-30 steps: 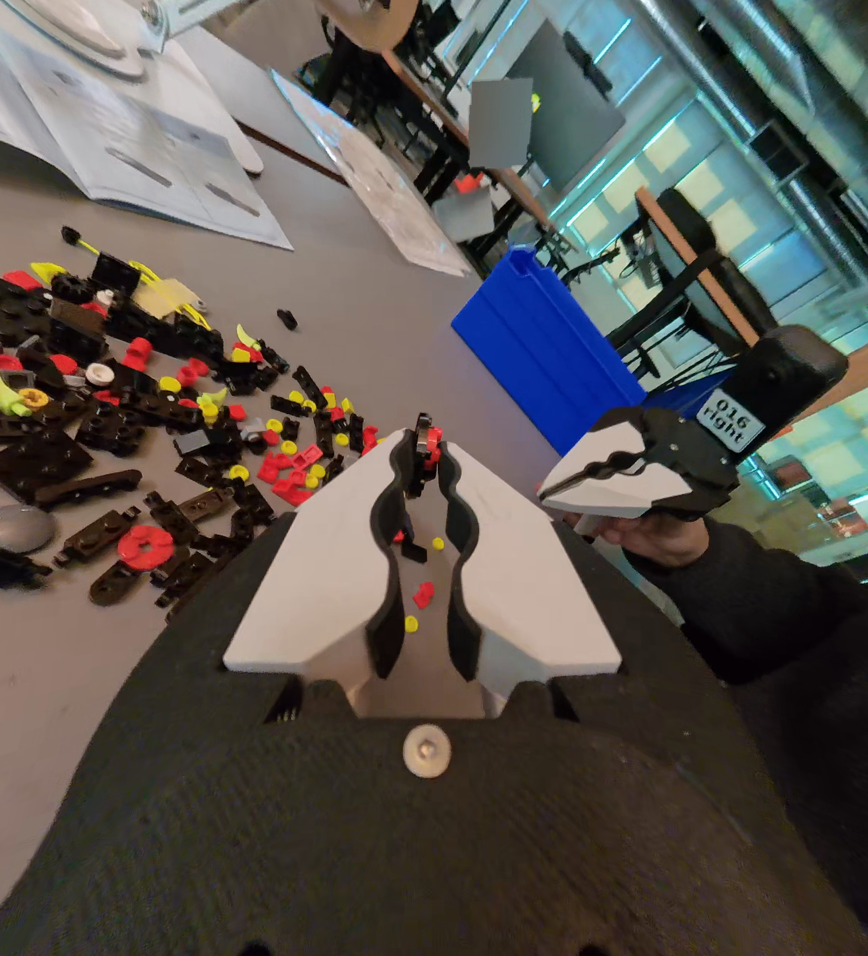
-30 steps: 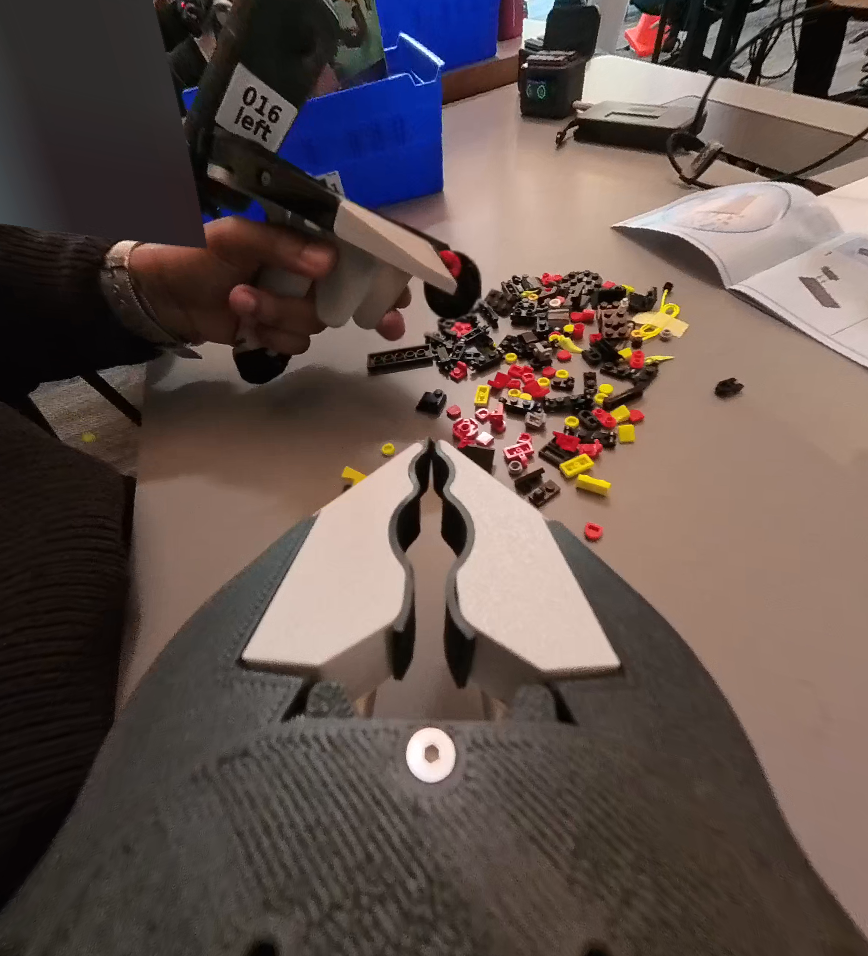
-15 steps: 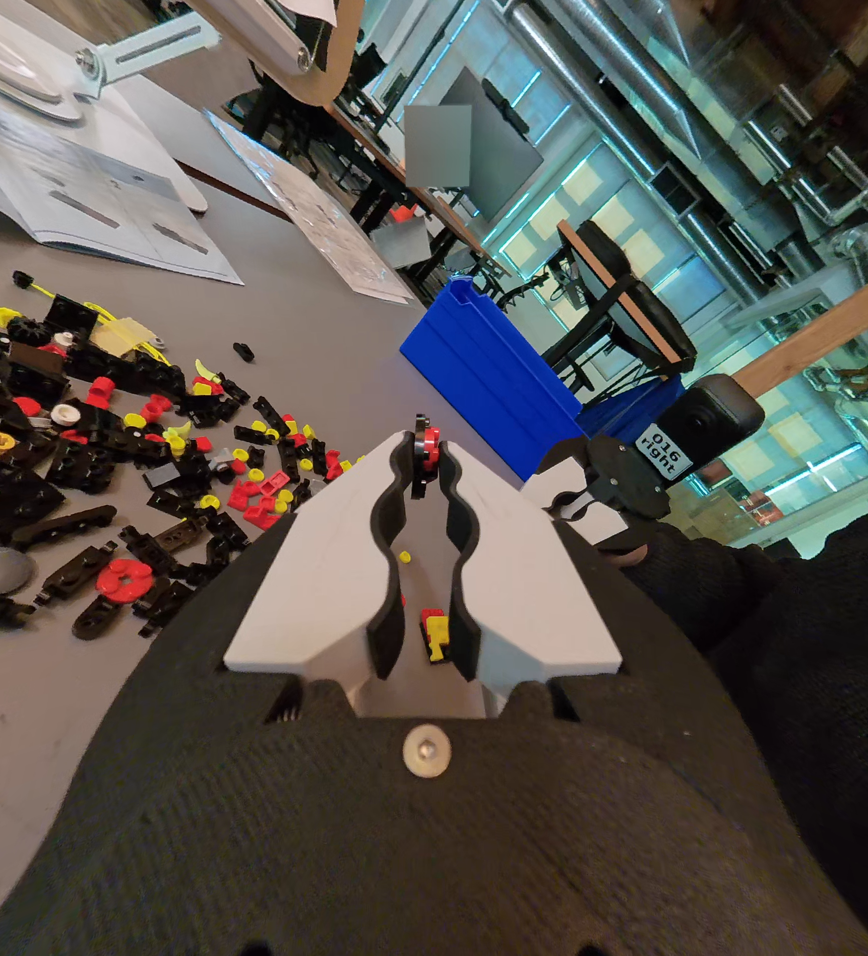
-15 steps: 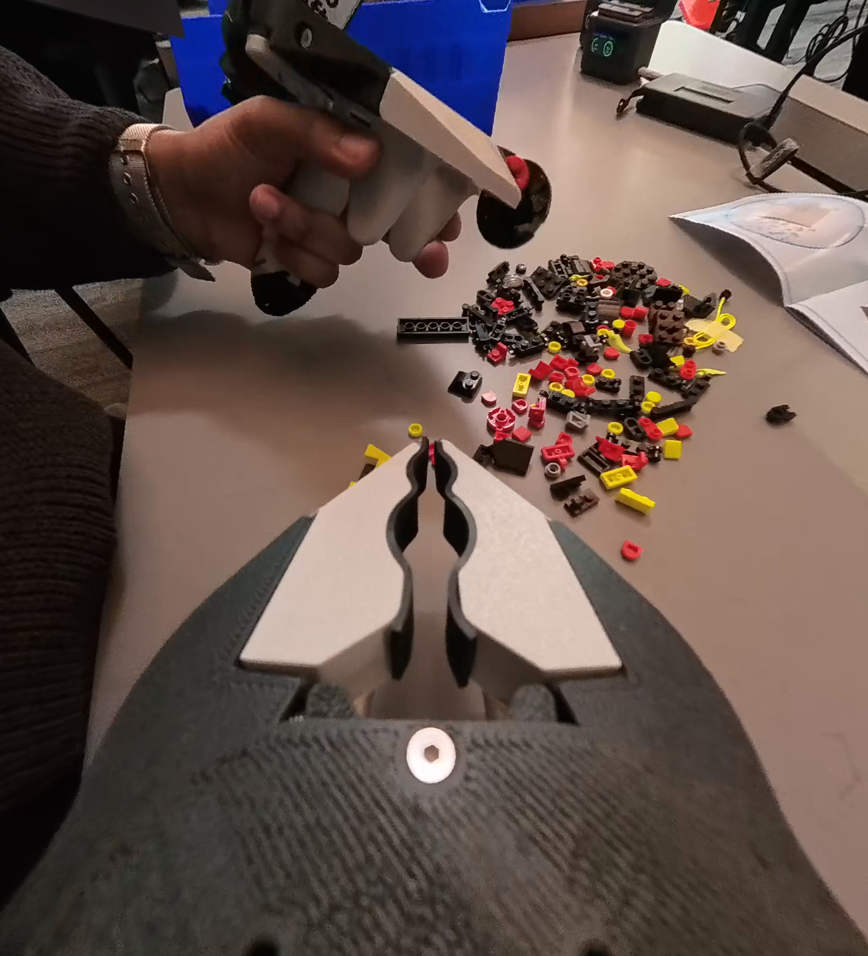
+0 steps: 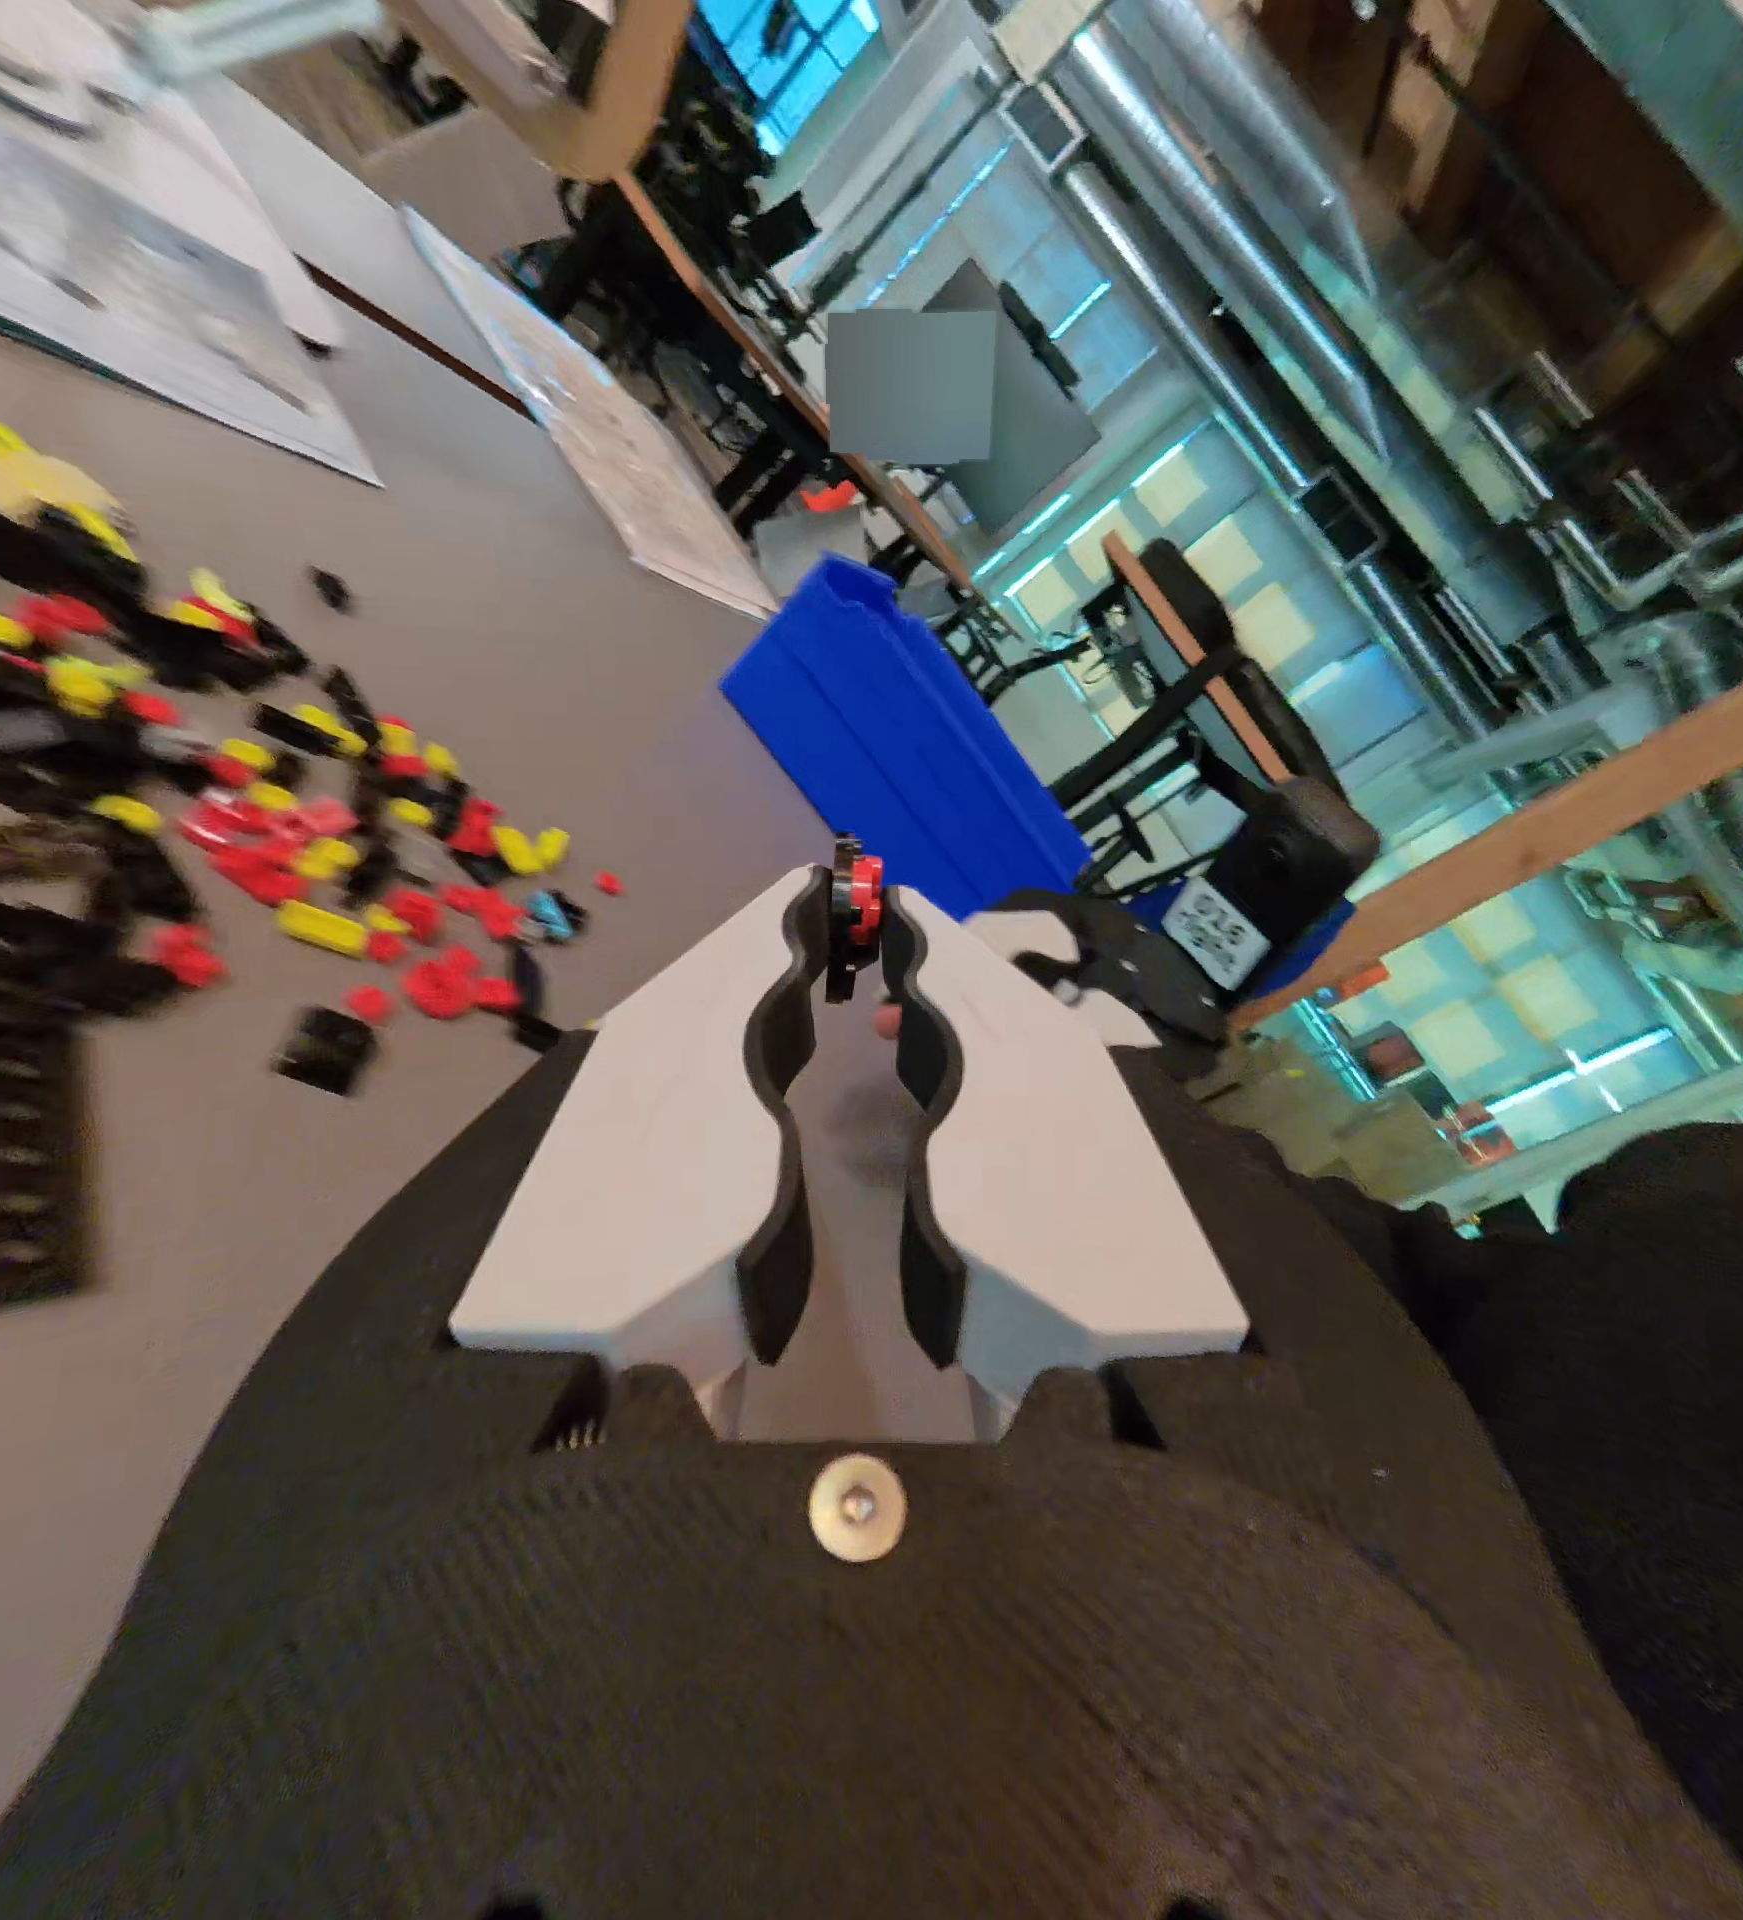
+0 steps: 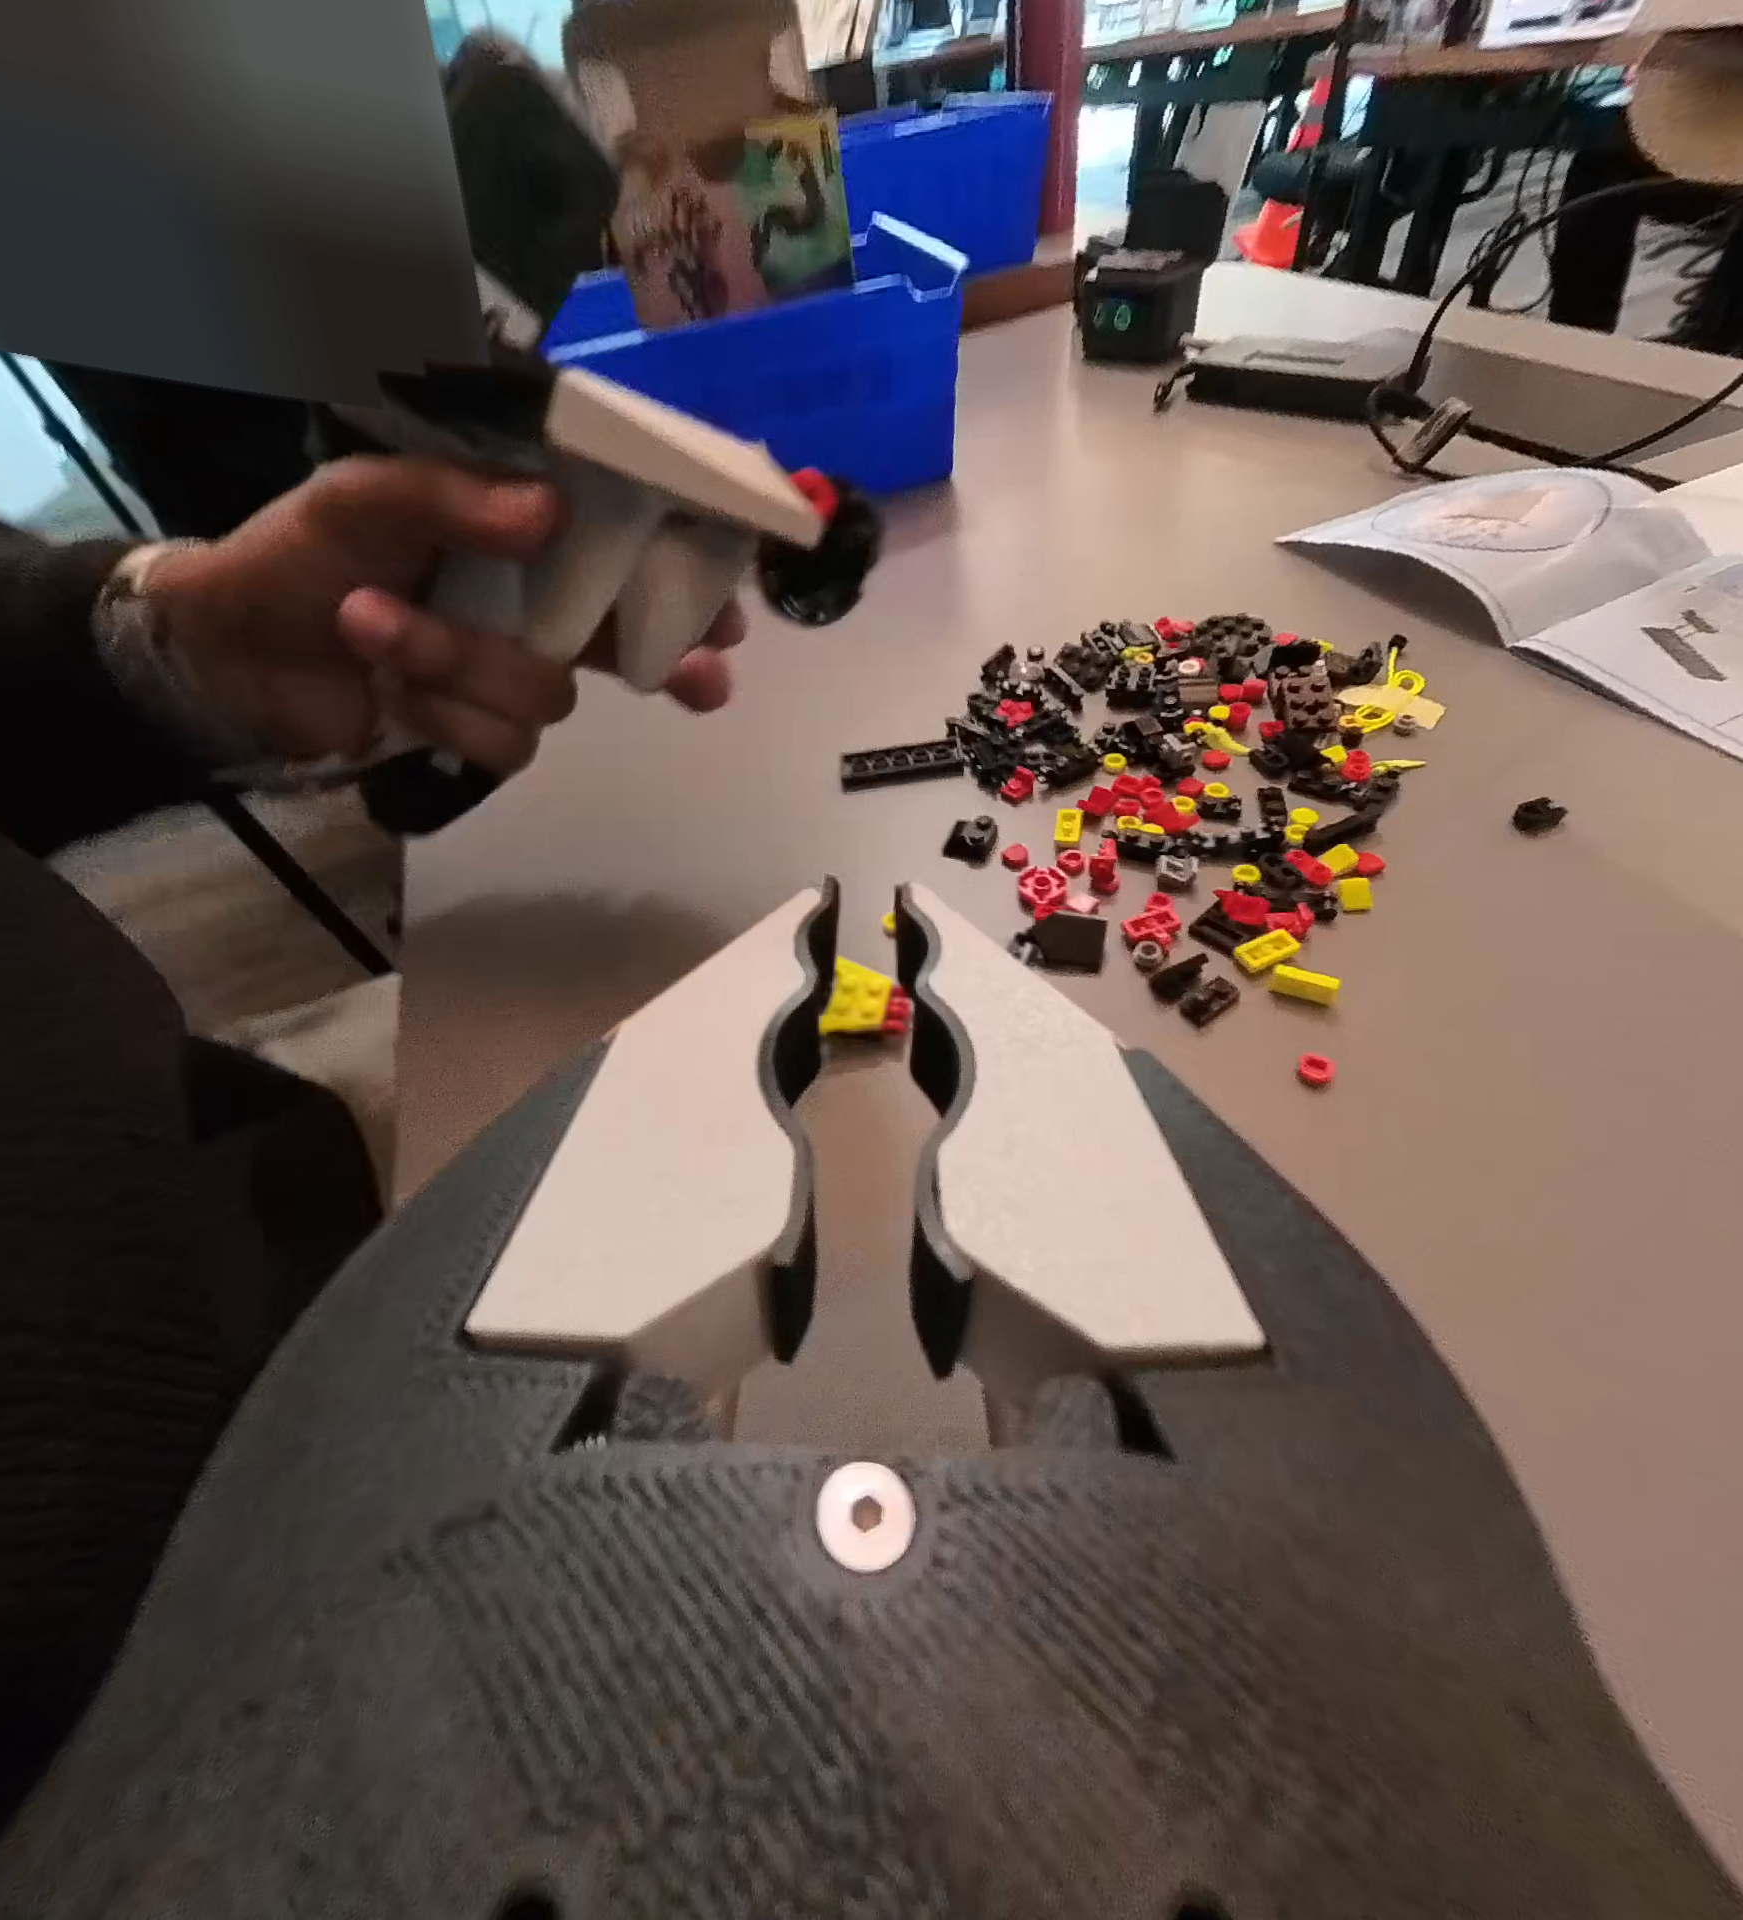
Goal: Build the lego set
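My left gripper (image 5: 854, 891) is shut on a black round piece with a red piece on it (image 5: 851, 904) and holds it in the air above the table; it also shows in the right wrist view (image 6: 813, 516), with the black disc (image 6: 823, 569) at its tip. My right gripper (image 6: 867, 896) is slightly open and low over the table near the front edge. A yellow wedge plate (image 6: 854, 1000) lies on the table in the gap between its fingers, not gripped. The pile of loose black, red and yellow lego pieces (image 6: 1179, 790) lies ahead and to the right of it.
A blue bin (image 6: 794, 384) stands at the table's far left. An open instruction booklet (image 6: 1625, 592) lies at the right. A long black plate (image 6: 898, 764) lies left of the pile. A black device with cables (image 6: 1127, 301) sits at the back. The grippers' ends are close to 8 centimetres from one another.
My right gripper has opened a little and now sits over the yellow wedge plate. My left gripper, still shut on the black and red piece, has shifted left and lower in the right wrist view.
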`<action>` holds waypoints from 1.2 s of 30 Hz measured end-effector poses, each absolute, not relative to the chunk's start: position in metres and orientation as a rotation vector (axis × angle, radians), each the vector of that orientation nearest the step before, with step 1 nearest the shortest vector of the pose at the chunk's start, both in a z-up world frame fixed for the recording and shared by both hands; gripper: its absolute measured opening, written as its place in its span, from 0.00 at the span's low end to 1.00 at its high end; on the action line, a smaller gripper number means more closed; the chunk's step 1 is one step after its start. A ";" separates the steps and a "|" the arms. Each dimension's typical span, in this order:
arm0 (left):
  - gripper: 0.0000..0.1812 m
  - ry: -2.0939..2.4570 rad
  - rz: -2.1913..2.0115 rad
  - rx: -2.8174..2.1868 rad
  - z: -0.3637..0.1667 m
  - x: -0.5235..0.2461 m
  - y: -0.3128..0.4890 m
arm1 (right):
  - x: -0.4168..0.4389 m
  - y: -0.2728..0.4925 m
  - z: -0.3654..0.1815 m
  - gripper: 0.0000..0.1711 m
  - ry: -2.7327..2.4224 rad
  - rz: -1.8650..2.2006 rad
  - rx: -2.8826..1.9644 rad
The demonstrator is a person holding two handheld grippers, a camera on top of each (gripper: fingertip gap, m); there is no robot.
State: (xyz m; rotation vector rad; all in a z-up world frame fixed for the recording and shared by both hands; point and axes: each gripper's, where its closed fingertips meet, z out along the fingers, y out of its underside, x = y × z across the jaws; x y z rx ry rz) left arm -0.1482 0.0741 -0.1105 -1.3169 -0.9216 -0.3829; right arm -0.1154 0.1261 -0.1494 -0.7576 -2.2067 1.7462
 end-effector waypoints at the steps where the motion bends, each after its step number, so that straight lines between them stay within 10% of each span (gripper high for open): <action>1: 0.02 -0.905 -0.377 -1.318 -0.107 -0.135 0.077 | -0.111 0.127 -0.145 0.05 -2.175 1.777 -0.779; 26: 0.02 -0.975 -0.493 -1.301 -0.133 0.037 0.067 | -0.011 0.123 -0.162 0.13 -2.100 1.566 -0.626; 36: 0.02 -0.968 -0.500 -1.276 -0.129 0.136 0.052 | 0.081 0.101 -0.206 0.38 -2.173 1.271 -0.576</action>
